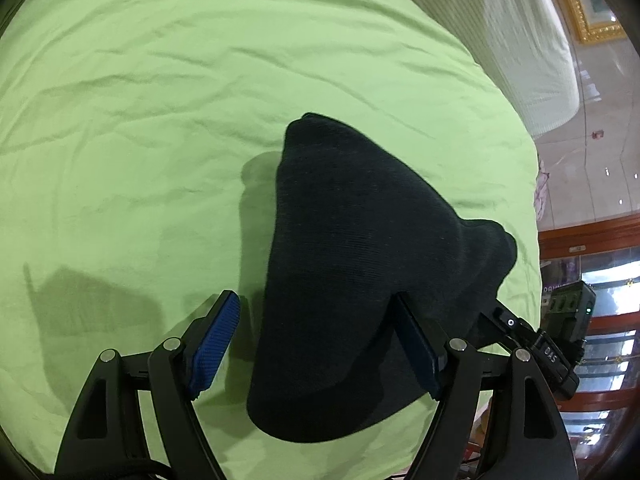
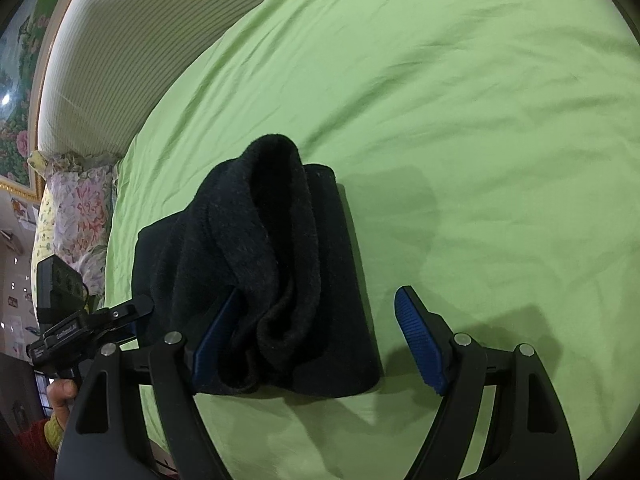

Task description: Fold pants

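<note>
Dark, near-black pants [image 1: 360, 264], folded into a compact bundle, lie on a wrinkled green sheet [image 1: 140, 100] that covers the bed. In the left wrist view the bundle sits between the fingers of the left gripper [image 1: 316, 324], its wide rounded end nearest the camera and its narrower end pointing away; the left blue pad [image 1: 214, 344] stands clear of the cloth with green sheet visible between them, while the right pad [image 1: 418, 352] is partly overlapped by the cloth, so contact there cannot be settled. The jaws stand wide apart and clamp nothing. In the right wrist view the pants [image 2: 272, 276] show as a flat folded slab with a loose roll of fuzzy fabric on top, its open mouth facing up and away. The right gripper [image 2: 320, 320] also has its jaws spread wide: its left pad [image 2: 214, 340] lies against or under the edge of the roll, and its right pad [image 2: 420, 344] is well clear of the pants, over bare sheet. Beyond the pants, at the sheet's far edge, lie a striped bolster [image 2: 120, 48] and a floral pillow [image 2: 76, 216]. Beside the pants, the other gripper's camera mount [image 2: 60, 312] and part of a hand [image 2: 62, 394] appear.
</note>
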`<state>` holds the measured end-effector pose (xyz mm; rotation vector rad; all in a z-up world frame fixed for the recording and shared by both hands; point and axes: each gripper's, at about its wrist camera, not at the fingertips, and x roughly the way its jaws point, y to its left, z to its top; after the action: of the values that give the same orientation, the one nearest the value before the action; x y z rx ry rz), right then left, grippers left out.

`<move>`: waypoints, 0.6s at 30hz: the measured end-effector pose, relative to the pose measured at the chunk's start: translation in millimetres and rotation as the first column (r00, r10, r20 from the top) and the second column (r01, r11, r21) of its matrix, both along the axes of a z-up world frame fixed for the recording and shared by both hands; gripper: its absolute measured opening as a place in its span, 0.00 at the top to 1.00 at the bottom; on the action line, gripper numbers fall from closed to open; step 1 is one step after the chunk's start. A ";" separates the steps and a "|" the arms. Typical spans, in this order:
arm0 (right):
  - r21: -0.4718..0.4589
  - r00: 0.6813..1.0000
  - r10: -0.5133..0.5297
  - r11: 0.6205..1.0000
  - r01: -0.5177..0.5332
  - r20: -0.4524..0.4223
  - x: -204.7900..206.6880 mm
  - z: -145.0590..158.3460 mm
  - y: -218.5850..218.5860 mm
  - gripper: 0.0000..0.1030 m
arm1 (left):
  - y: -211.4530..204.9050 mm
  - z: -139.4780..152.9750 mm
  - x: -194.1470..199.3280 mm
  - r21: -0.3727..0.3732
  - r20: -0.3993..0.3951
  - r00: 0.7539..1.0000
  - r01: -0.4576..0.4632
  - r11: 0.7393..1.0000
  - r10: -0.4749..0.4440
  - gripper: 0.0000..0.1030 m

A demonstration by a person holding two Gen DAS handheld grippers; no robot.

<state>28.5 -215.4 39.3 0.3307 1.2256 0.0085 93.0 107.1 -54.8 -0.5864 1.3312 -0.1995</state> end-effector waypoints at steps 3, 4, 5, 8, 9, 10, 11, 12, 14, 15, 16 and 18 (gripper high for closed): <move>-0.013 1.000 0.021 1.000 -0.022 -0.003 2.7 0.1 2.8 0.23 | -2.1 -3.4 0.9 0.020 0.001 1.000 0.005 1.000 -0.005 0.23; -0.013 1.000 0.024 1.000 -0.024 -0.004 3.3 -0.4 3.3 0.24 | -3.9 -3.5 0.8 0.031 0.005 1.000 0.010 0.999 -0.010 0.23; -0.011 1.000 0.026 1.000 -0.026 -0.005 3.7 -0.9 3.5 0.24 | -5.8 -3.4 0.1 0.041 0.009 1.000 0.014 0.999 -0.014 0.25; 0.003 0.999 0.030 1.000 -0.030 -0.012 5.3 -4.1 4.6 0.24 | -6.0 -5.0 -1.2 0.043 0.012 1.000 0.022 0.999 -0.023 0.32; 0.005 0.999 0.032 0.999 -0.032 -0.014 6.0 -5.4 5.5 0.24 | -5.7 -5.9 -0.8 0.037 0.010 1.000 0.023 0.999 -0.023 0.34; 0.008 0.999 0.034 0.999 -0.034 -0.018 6.5 -6.5 6.5 0.24 | -3.1 -6.6 -0.7 0.027 0.006 1.000 0.023 0.999 -0.023 0.39; 0.009 0.999 0.035 0.999 -0.035 -0.019 6.4 -7.7 8.3 0.24 | -3.1 -7.7 -0.4 0.015 0.003 1.000 0.024 1.000 -0.024 0.44; 0.014 0.999 0.037 0.999 -0.037 -0.022 7.2 -8.7 9.3 0.25 | -2.9 -8.3 -0.2 0.005 0.001 1.000 0.025 1.000 -0.025 0.46; 0.026 0.999 0.041 0.999 -0.040 -0.026 7.0 -9.9 10.2 0.28 | -2.9 -8.1 -0.3 0.008 0.003 1.000 0.026 1.000 -0.026 0.48; 0.036 0.999 0.045 0.998 -0.044 -0.029 7.0 -10.9 11.5 0.33 | -3.8 -7.8 0.4 0.010 0.006 1.000 0.029 1.000 -0.029 0.48; 0.051 0.998 0.051 0.998 -0.049 -0.033 6.7 -11.9 13.2 0.34 | -4.1 -6.9 0.7 0.011 0.010 0.999 0.032 0.999 -0.032 0.50; 0.035 0.998 0.063 0.997 -0.062 -0.031 5.6 -11.0 17.0 0.38 | -3.0 -4.3 -0.1 0.006 0.021 0.999 0.039 0.999 -0.039 0.56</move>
<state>34.1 -198.4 28.3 0.3229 1.2684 0.0779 93.0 104.1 -59.1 -0.5528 1.3232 -0.2334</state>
